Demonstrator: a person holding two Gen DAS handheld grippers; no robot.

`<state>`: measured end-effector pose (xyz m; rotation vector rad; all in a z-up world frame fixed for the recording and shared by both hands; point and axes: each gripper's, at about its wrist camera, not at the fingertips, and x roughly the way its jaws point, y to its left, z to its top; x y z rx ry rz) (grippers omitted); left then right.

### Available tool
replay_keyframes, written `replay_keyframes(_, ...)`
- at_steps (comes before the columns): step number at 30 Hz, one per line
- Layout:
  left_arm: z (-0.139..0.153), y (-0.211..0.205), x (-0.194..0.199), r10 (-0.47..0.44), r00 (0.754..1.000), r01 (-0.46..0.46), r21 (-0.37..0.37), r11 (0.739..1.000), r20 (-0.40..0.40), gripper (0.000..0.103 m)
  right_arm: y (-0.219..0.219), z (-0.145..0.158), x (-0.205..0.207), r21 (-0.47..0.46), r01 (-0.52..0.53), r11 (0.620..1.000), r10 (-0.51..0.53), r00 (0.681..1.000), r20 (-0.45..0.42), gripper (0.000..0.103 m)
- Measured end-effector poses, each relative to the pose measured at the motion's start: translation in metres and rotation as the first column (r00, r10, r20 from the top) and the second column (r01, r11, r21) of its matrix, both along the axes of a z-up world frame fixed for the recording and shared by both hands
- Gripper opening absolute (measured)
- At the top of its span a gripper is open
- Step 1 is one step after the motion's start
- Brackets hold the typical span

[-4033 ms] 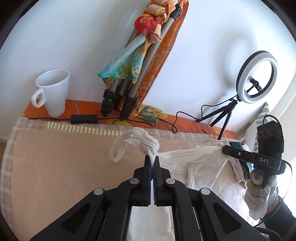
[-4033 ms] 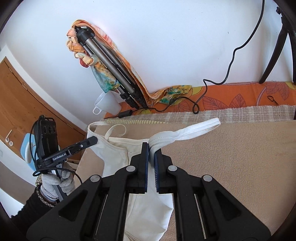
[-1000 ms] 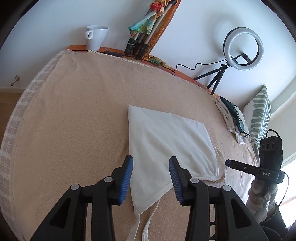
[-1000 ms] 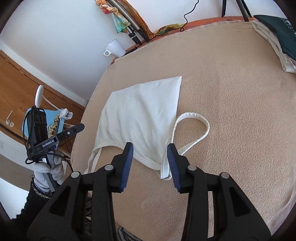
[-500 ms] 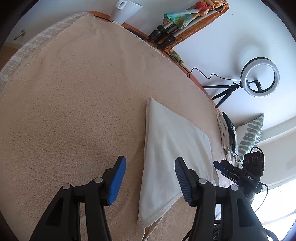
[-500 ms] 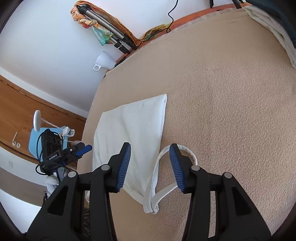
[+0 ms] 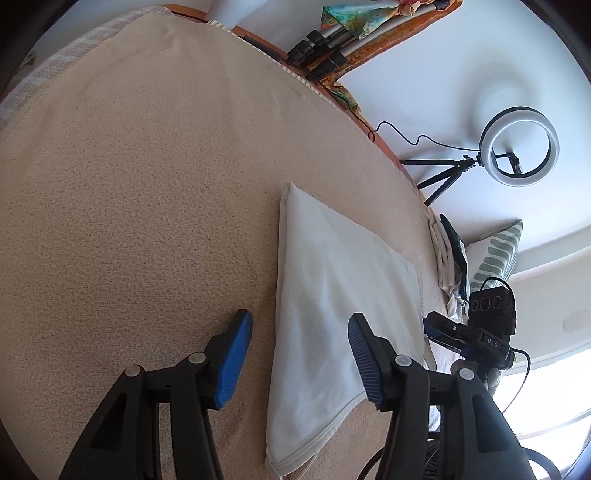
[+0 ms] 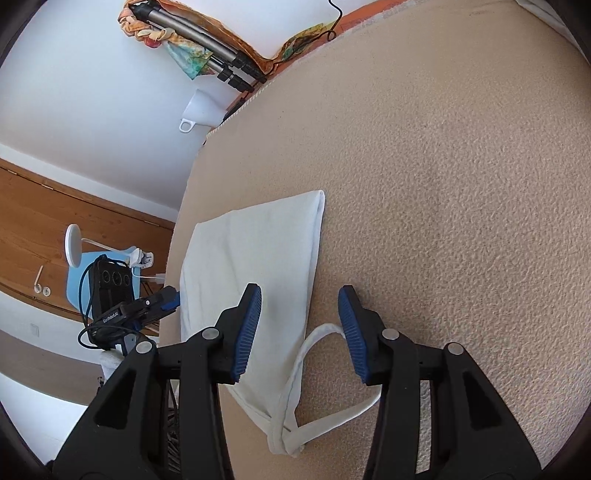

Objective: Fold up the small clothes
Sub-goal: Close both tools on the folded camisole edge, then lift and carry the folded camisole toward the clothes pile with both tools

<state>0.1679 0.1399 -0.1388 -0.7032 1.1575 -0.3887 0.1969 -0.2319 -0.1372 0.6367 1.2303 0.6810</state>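
Note:
A white strappy top [image 7: 332,295] lies folded flat on the beige blanket [image 7: 147,184]. My left gripper [image 7: 301,354] is open and empty, its jaws on either side of the top's left folded edge, low above it. In the right wrist view the same top [image 8: 255,258] lies with a loose strap loop [image 8: 317,369] at its near right corner. My right gripper [image 8: 299,328] is open and empty over that right edge and strap. Each gripper shows in the other's view: the right one [image 7: 476,332], the left one [image 8: 122,310].
A ring light on a small tripod [image 7: 517,147], a folded tripod wrapped in a colourful scarf [image 7: 351,29] and a white mug [image 8: 201,107] stand along the wall. A pile of clothes [image 7: 450,258] and a striped cushion [image 7: 495,254] lie at the blanket's right end.
Four seconds ago both grippers were shut on the top's straps; they have since let go and opened. Over the last second both moved closer over the top's side edges.

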Motion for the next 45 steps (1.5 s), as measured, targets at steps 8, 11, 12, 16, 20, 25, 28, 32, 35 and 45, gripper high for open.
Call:
replay_keyframes(8, -0.009, 0.009, 0.002, 0.004, 1.0, -0.005, -0.086, 0.996, -0.023, 0.047, 0.0, -0.012, -0.013, 0.102, -0.031, 0.994, 0.033, 0.999, -0.022, 0.044)
replay_keyframes(11, -0.009, 0.008, 0.006, 0.004, 1.0, -0.007, -0.107, 0.994, -0.027, 0.046, 0.001, -0.016, -0.01, 0.142, -0.016, 0.99, 0.021, 0.999, -0.03, 0.042)
replay_keyframes(12, -0.01, 0.006, 0.008, -0.002, 0.999, -0.002, -0.116, 0.993, -0.032, 0.042, 0.005, -0.016, -0.008, 0.145, -0.02, 0.989, 0.024, 0.999, -0.029, 0.041)
replay_keyframes(16, -0.01, -0.006, 0.015, -0.013, 0.999, 0.009, -0.109, 0.994, -0.035, 0.038, 0.015, -0.016, -0.007, 0.143, -0.018, 0.99, 0.02, 1.0, -0.01, 0.04)
replay_keyframes(20, -0.01, -0.011, 0.021, -0.019, 0.999, 0.016, -0.099, 0.995, -0.03, 0.036, 0.02, -0.015, -0.005, 0.149, -0.015, 0.989, 0.017, 1.0, -0.01, 0.039)
replay_keyframes(25, -0.011, -0.013, 0.023, 0.001, 0.999, -0.004, -0.078, 0.997, -0.037, 0.021, 0.023, -0.017, -0.004, 0.143, -0.005, 0.99, 0.007, 1.0, -0.014, 0.031)
replay_keyframes(28, -0.006, -0.019, 0.021, -0.008, 1.0, 0.007, -0.037, 0.999, -0.018, 0.01, 0.025, -0.018, -0.003, 0.135, 0.002, 0.991, 0.001, 1.0, -0.018, 0.019)
replay_keyframes(32, 0.007, -0.03, 0.017, -0.028, 0.999, 0.026, 0.051, 0.998, 0.04, 0.006, 0.031, -0.006, -0.006, 0.099, 0.002, 0.995, -0.004, 1.0, 0.025, 0.014)
replay_keyframes(35, 0.017, -0.036, 0.013, -0.038, 0.996, 0.032, 0.086, 0.996, 0.076, 0.006, 0.038, 0.007, -0.01, 0.025, -0.009, 1.0, 0.007, 0.997, 0.077, 0.013)
replay_keyframes(45, 0.042, -0.054, 0.009, -0.051, 0.988, 0.037, 0.099, 0.994, 0.149, 0.005, 0.049, 0.047, -0.023, -0.076, -0.005, 0.997, 0.02, 0.982, 0.188, 0.012)
